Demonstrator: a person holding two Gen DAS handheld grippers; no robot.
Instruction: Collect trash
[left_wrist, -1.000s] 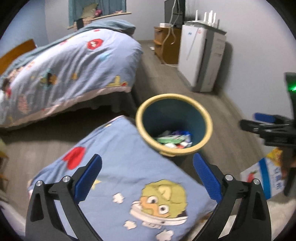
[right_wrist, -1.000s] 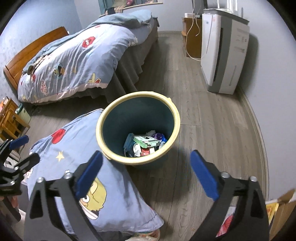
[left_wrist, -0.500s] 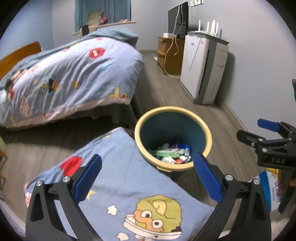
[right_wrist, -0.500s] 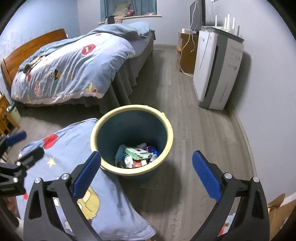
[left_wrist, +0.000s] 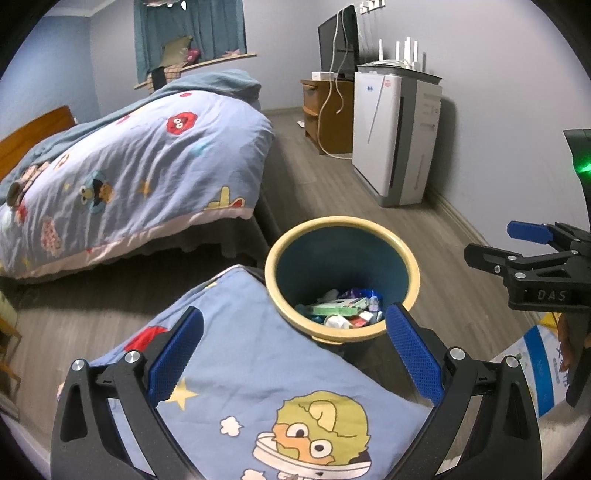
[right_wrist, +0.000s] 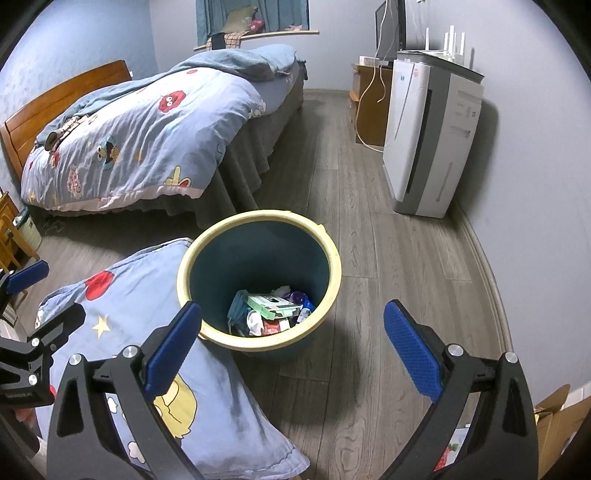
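"DAS" stands on the right gripper (left_wrist: 532, 254)

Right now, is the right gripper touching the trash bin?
Apart. In the right wrist view the open right gripper frames the trash bin from above, with nothing gripped; the left wrist view shows it off to the side.

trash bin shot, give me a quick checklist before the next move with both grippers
1. Left gripper open and holding nothing: ok.
2. Right gripper open and holding nothing: ok.
3. Trash bin upright on the floor, mouth unobstructed: ok.
4. Room left in the bin: ok, the trash only covers the bottom.
5. Pillow clear of the bin: not ok, its corner presses against the rim.
6. Next piece of trash located: cannot tell; a printed package lies on the floor at the right edge of the left view, but whether it is trash is unclear.
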